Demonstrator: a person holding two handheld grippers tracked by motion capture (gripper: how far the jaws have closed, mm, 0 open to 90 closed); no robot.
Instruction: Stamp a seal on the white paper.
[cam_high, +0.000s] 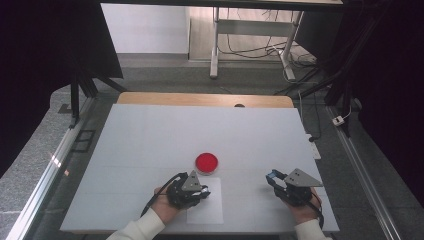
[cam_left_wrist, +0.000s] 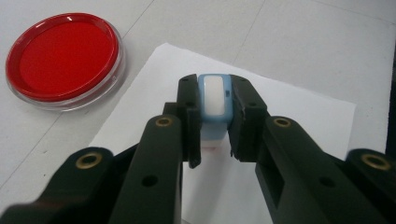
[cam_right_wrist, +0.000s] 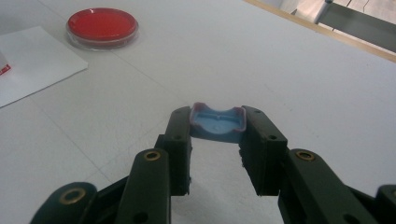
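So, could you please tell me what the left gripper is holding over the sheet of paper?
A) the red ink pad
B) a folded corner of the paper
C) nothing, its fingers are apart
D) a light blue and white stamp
D: in the left gripper view, the left gripper has its fingers closed on a light blue and white stamp above the white paper, while the red ink pad sits apart on the table.

red ink pad (cam_high: 206, 162), white paper sheet (cam_high: 210, 210), pale blue stamp (cam_left_wrist: 214, 100), black tongs (cam_left_wrist: 212, 140)
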